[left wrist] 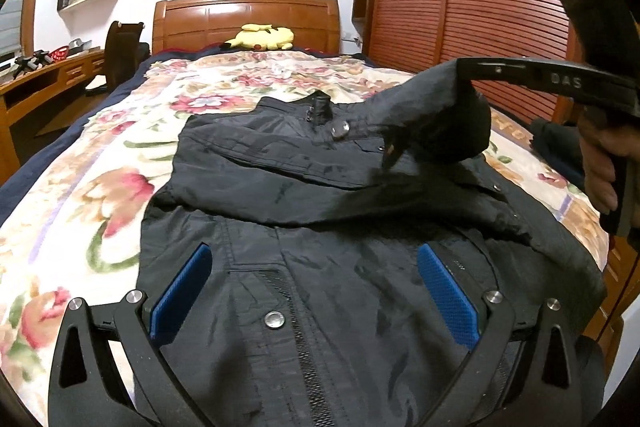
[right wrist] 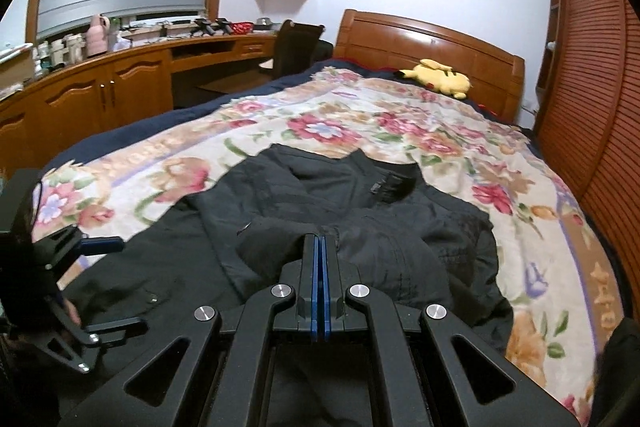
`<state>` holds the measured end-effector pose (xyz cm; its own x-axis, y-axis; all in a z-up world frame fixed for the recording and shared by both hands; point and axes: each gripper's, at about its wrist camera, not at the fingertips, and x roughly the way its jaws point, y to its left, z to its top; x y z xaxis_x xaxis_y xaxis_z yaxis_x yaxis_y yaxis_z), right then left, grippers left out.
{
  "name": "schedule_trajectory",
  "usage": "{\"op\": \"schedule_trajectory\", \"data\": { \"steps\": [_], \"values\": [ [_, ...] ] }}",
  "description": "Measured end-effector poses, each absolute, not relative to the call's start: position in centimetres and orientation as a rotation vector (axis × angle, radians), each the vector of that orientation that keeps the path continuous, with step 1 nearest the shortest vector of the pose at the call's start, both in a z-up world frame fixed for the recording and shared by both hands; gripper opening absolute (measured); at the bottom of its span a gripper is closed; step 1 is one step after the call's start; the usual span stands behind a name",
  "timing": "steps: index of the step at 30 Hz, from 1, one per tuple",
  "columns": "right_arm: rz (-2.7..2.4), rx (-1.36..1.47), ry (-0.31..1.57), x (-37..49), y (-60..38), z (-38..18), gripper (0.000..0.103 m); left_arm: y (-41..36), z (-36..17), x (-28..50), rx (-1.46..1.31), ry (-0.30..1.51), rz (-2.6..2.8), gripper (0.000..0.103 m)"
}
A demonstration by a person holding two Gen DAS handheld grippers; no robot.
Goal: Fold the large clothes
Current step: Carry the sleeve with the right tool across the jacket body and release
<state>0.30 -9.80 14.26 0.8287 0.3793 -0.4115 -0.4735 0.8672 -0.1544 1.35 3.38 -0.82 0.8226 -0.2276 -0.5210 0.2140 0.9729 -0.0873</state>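
Mid-fold: right sleeve pinched and lifted, left idle.

My right gripper (right wrist: 321,243) has its blue pads pressed together on a fold of the sleeve (left wrist: 436,115); the left view shows that cloth bunched and raised off the jacket (left wrist: 320,267), hanging from the fingertips. My left gripper (left wrist: 316,291) is spread wide, pads (left wrist: 182,291) either side of the zip and snap front, gripping nothing; can't tell if it touches the cloth. The jacket lies front-up on the floral bedspread (left wrist: 80,187), collar toward the headboard (left wrist: 246,19), a yellow plush (left wrist: 262,37) beyond it. I read this as the sleeve-in fold. Next I'd carry the sleeve across the chest and lay it flat, left gripper pinning the body so it doesn't drag.
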Motion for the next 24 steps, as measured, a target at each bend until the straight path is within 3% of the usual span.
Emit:
{"op": "schedule_trajectory", "data": {
  "steps": [24],
  "values": [
    [0.409, -0.202, 0.671, -1.1, -11.7, 5.2, 0.001, 3.5, -0.8, 1.1, -0.028, 0.554, -0.253, 0.103]
  ]
}}
